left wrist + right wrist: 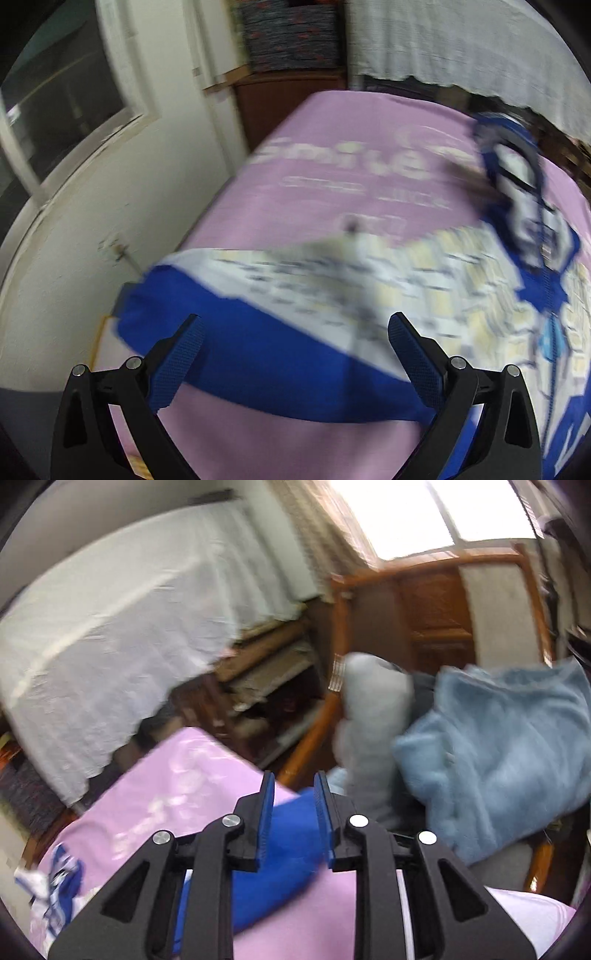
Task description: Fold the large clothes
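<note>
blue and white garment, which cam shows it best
The left wrist view: the blue and white garment lies spread across the pink sheet, blue band and printed white panel showing, though blurred. The right wrist view gives only a plain blue fold between the right claw fingers and a crumpled bit at lower left.

The left wrist view sits low behind the left tool [293,326], looking forward and down along a counter covered in a pink cloth [332,122], with a white wall [110,229] on its left and a blue and white garment [332,295] close beneath. The right wrist view looks from behind the right tool [293,786] across the counter's corner toward a wooden chair [436,590] and a window [424,513]. Both views share the pink cloth, the garment and a white lace drape [461,40]. Both are motion-blurred.
</note>
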Demonstrator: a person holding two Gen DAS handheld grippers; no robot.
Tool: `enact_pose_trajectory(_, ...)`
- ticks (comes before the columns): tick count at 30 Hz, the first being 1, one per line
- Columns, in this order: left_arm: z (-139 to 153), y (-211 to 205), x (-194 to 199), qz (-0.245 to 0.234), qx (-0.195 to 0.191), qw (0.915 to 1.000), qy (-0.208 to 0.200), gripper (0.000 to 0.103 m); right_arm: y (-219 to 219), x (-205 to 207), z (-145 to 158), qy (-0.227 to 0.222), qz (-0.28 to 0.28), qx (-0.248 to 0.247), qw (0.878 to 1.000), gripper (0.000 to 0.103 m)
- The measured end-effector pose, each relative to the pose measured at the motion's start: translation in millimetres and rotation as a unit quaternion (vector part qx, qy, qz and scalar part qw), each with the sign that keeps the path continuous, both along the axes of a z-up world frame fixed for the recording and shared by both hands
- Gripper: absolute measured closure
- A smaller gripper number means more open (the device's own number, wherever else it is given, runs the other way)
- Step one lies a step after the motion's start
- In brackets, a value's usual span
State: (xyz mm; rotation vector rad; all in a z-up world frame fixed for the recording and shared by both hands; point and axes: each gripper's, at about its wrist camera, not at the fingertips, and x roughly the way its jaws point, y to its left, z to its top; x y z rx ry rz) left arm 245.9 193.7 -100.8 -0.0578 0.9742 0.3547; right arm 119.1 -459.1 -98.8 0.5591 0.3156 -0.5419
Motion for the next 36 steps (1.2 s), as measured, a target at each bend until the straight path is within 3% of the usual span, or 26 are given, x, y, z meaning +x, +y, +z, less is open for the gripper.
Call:
enact_pose_trajectory(2, 1, 41, 0, 0.038, 0.0, 0.9992, 0.015, 0.003, 22, 19, 5, 0.014, 0.086, 0.019, 0.996, 0.073)
enact_pose_trajectory(4, -4, 85, -3, 0.083, -0.016, 0.9959, 0.034, 0.005, 44, 35, 5, 0.027, 0.159, 0.045, 0.986, 0.073)
enact_pose_trajectory(8, -23, 137, -9, 0.119, -0.043, 0.9899, 0.064, 0.008, 109, 69, -1, 0.072, 0.292, 0.059, 0.952, 0.072)
enact_pose_trajectory(11, -27, 145, -16, 0.113, -0.047, 0.9908, 0.057, 0.007, 154, 83, -10, 0.102, 0.352, 0.048, 0.929, 0.072)
enact_pose_trajectory(12, -26, 148, -18, 0.122, -0.032, 0.99, 0.063, 0.007, 169, 88, -14, 0.116, 0.368, 0.043, 0.921, 0.072)
enact_pose_trajectory(15, -29, 159, -25, 0.14, 0.013, 0.9859, 0.091, 0.009, 190, 100, -29, 0.151, 0.387, 0.042, 0.909, 0.072)
enact_pose_trajectory(17, -29, 165, -33, 0.146, 0.008, 0.9844, 0.098, 0.01, 192, 108, -39, 0.172, 0.39, 0.052, 0.903, 0.071)
enact_pose_trajectory(18, -24, 165, -36, 0.147, 0.003, 0.9847, 0.093, 0.016, 191, 110, -44, 0.179, 0.389, 0.059, 0.902, 0.071)
enact_pose_trajectory(21, 7, 134, -39, 0.114, 0.024, 0.9917, 0.053, 0.02, 187, 118, -47, 0.185, 0.386, 0.069, 0.901, 0.071)
enact_pose_trajectory(26, 51, 40, -12, -0.017, 0.021, 0.9996, -0.002, 0.013, 196, 137, -28, 0.173, 0.399, 0.067, 0.898, 0.069)
enact_pose_trajectory(29, 62, -29, 19, -0.097, -0.007, 0.9952, -0.01, 0.011, 205, 144, -11, 0.157, 0.408, 0.052, 0.898, 0.066)
enact_pose_trajectory(32, 62, -74, 49, -0.139, -0.029, 0.9897, -0.014, 0.011, 218, 160, -2, 0.154, 0.42, 0.045, 0.893, 0.064)
enact_pose_trajectory(36, 63, -131, 107, -0.2, -0.085, 0.976, -0.016, 0.011, 232, 198, 7, 0.15, 0.434, 0.042, 0.887, 0.064)
